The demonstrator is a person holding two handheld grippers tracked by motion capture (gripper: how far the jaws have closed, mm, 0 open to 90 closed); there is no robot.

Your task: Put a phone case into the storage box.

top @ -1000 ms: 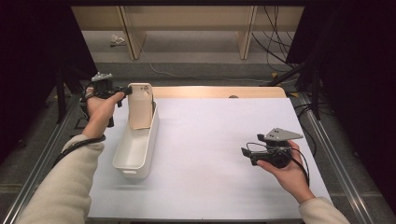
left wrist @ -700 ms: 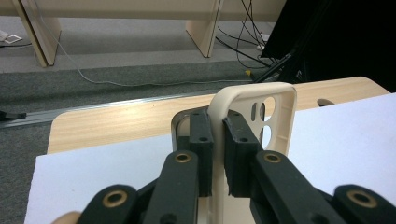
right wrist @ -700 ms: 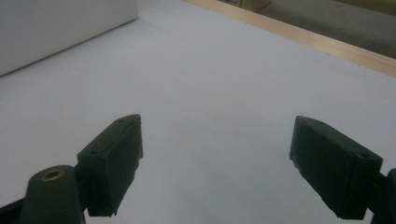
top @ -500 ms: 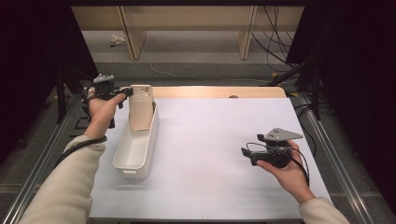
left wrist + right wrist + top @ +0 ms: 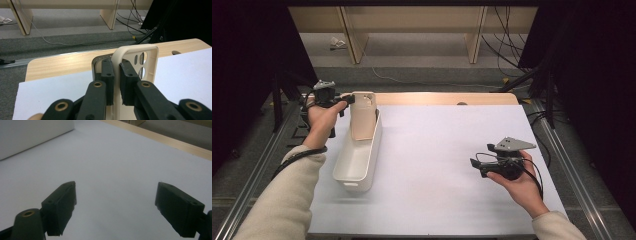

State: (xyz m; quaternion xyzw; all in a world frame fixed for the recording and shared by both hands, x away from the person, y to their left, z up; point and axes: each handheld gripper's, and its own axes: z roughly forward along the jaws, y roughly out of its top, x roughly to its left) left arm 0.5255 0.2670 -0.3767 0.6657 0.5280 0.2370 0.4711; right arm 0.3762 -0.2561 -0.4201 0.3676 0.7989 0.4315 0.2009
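Note:
A beige phone case (image 5: 363, 115) stands upright at the far end of a white oblong bin (image 5: 358, 155) on the left of the table. My left gripper (image 5: 348, 100) is shut on the case's upper edge. In the left gripper view the two black pads pinch the case (image 5: 147, 62) rim, and its camera cutouts show to the right. My right gripper (image 5: 475, 165) rests low over the white mat at the right, pointing left, jaws wide open with nothing between them (image 5: 116, 205).
A white mat (image 5: 447, 150) covers the wooden table (image 5: 447, 98), whose far edge stays bare. The bin's white wall (image 5: 30, 132) shows far off in the right gripper view. Metal rails run along both table sides. Cables lie on the floor beyond.

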